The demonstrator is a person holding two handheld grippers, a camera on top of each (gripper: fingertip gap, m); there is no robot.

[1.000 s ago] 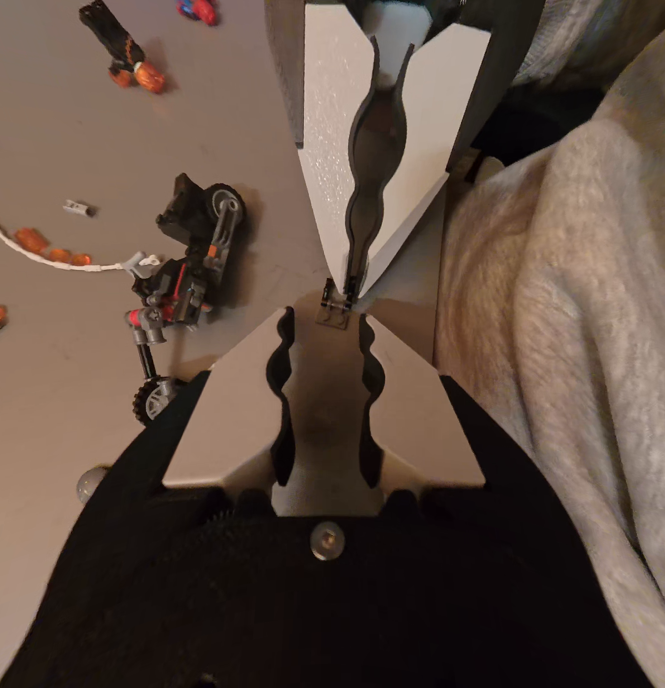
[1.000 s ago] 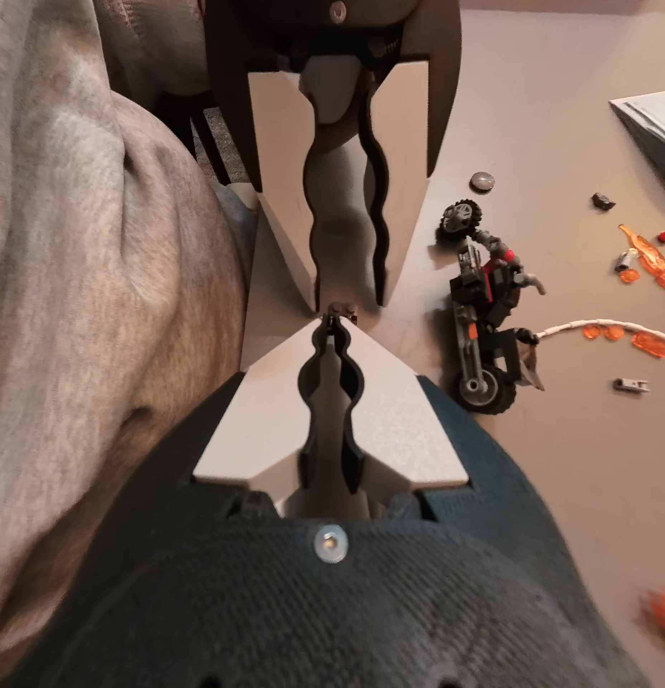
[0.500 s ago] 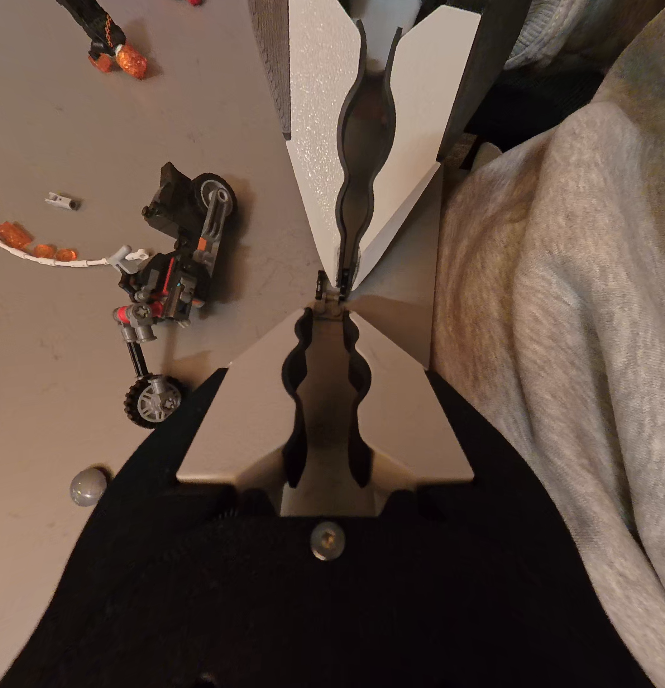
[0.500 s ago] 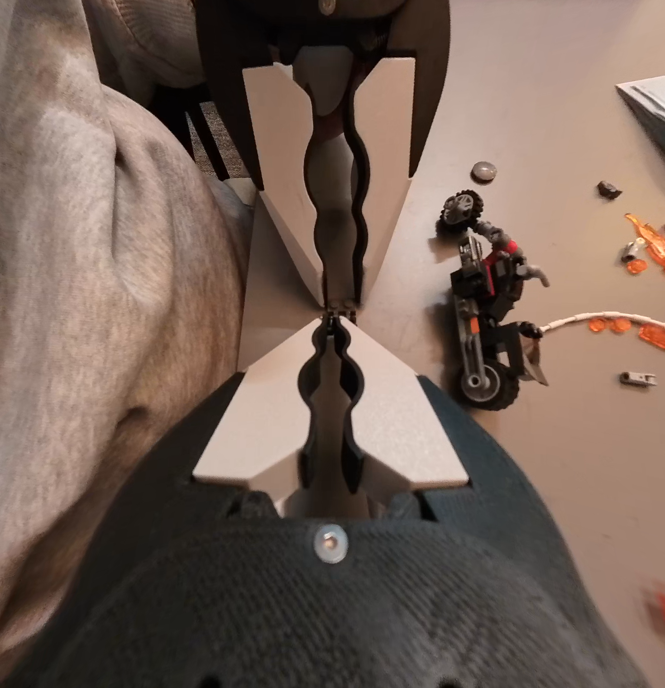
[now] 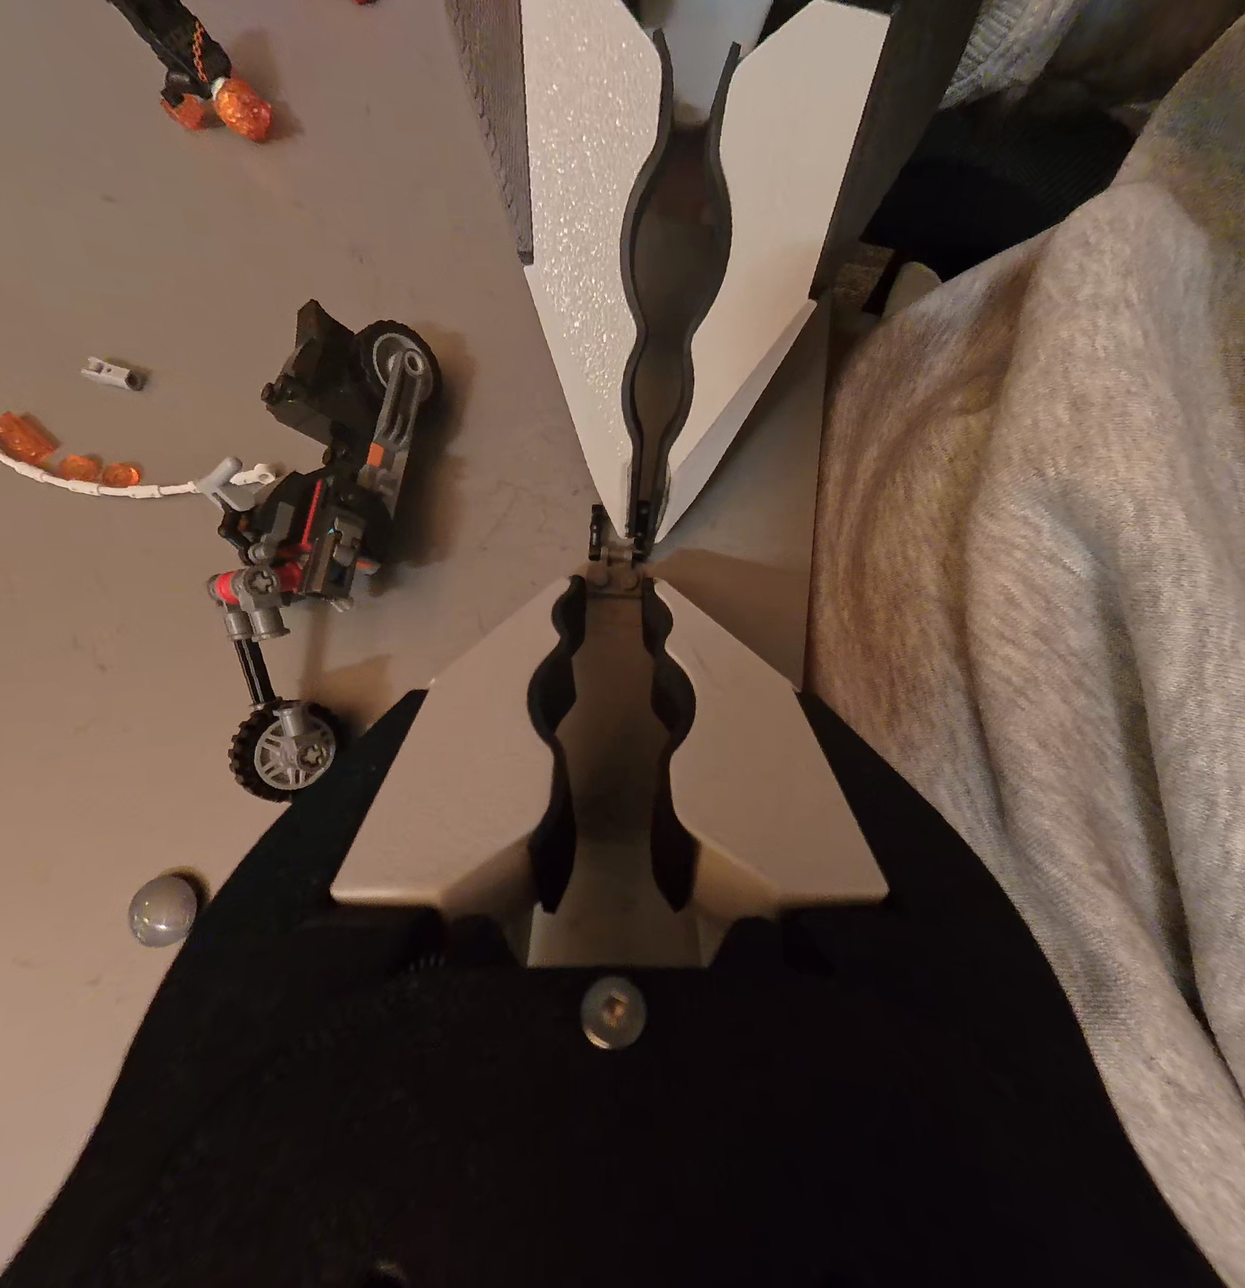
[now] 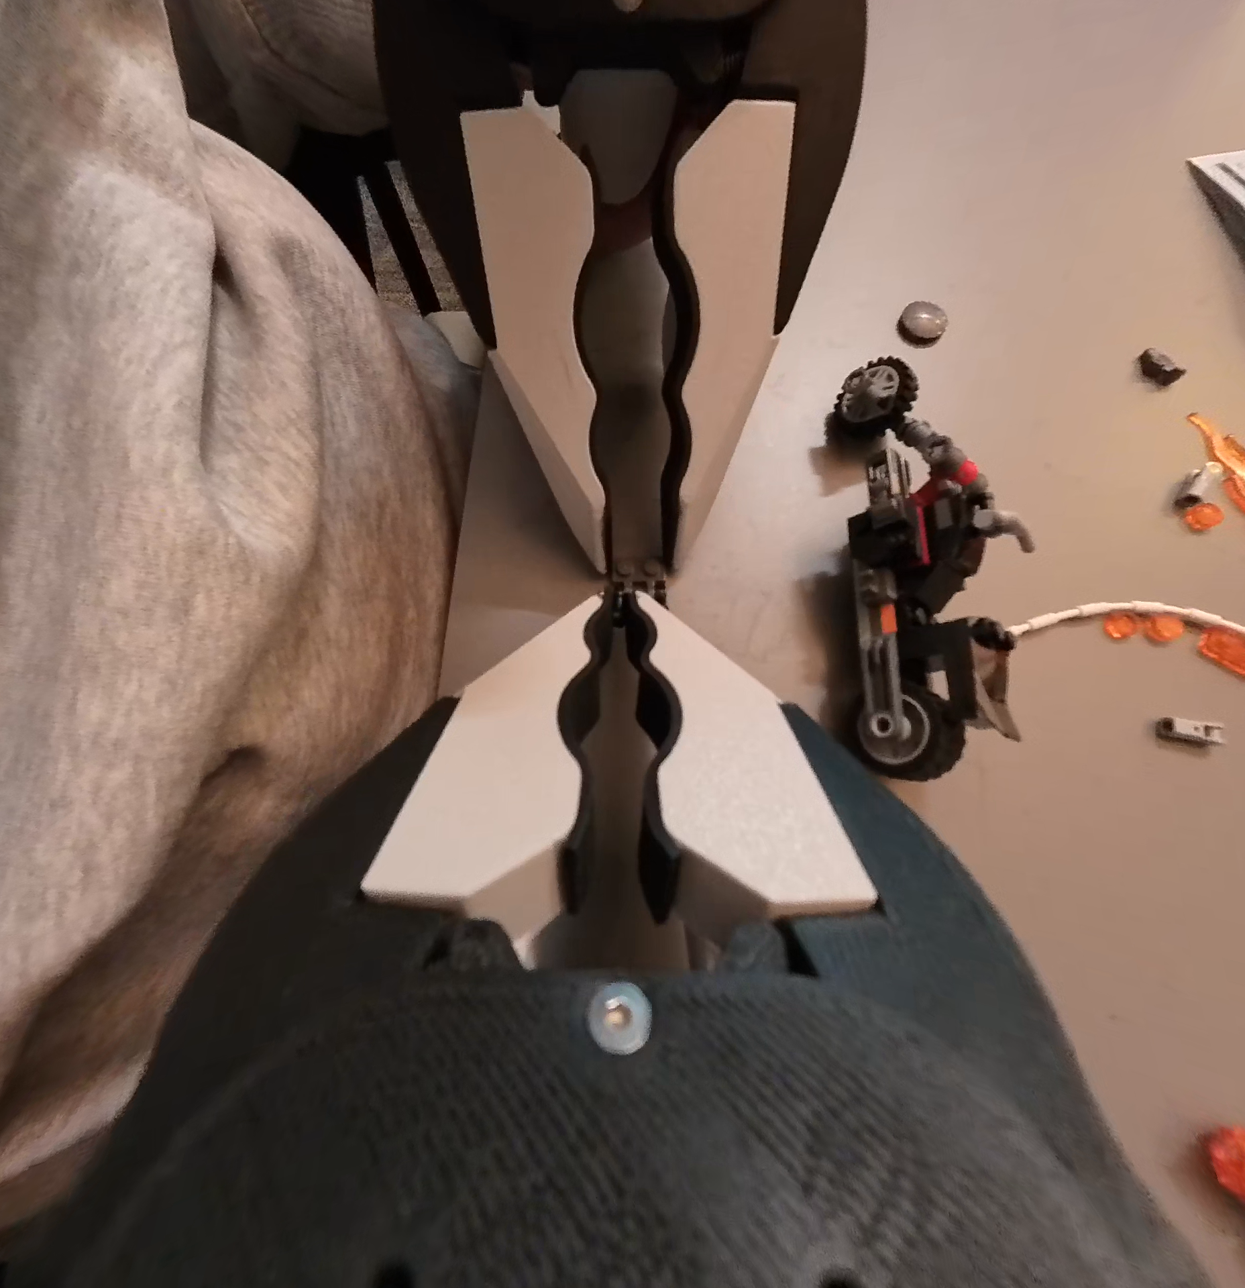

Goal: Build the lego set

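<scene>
Both grippers are meeting tip to tip right at the near edge of the worktop (image 5: 118,244), just beside a grey sweatshirt (image 5: 1059,557). The left gripper (image 5: 611,592) is pinching a small grey plate (image 5: 611,582) between its tips, its fingers sitting only a plate's width apart. The right gripper (image 6: 627,605) is squeezed nearly together on a tiny black piece (image 6: 618,608), and that piece is touching the grey plate (image 6: 639,570) the other gripper is holding. From the left wrist view the black piece (image 5: 596,533) is sticking out beside the right gripper's tips. The half-built motorbike (image 5: 320,509) is lying on its side on the worktop, near the grippers but not touching them, with a white chain (image 5: 83,481) running off from it past some orange flame bits (image 5: 83,465). A small grey connector (image 5: 114,373) and a grey dome (image 5: 161,911) are lying loose nearby. A black and orange piece (image 5: 201,77) is sitting well apart at the far side.
</scene>
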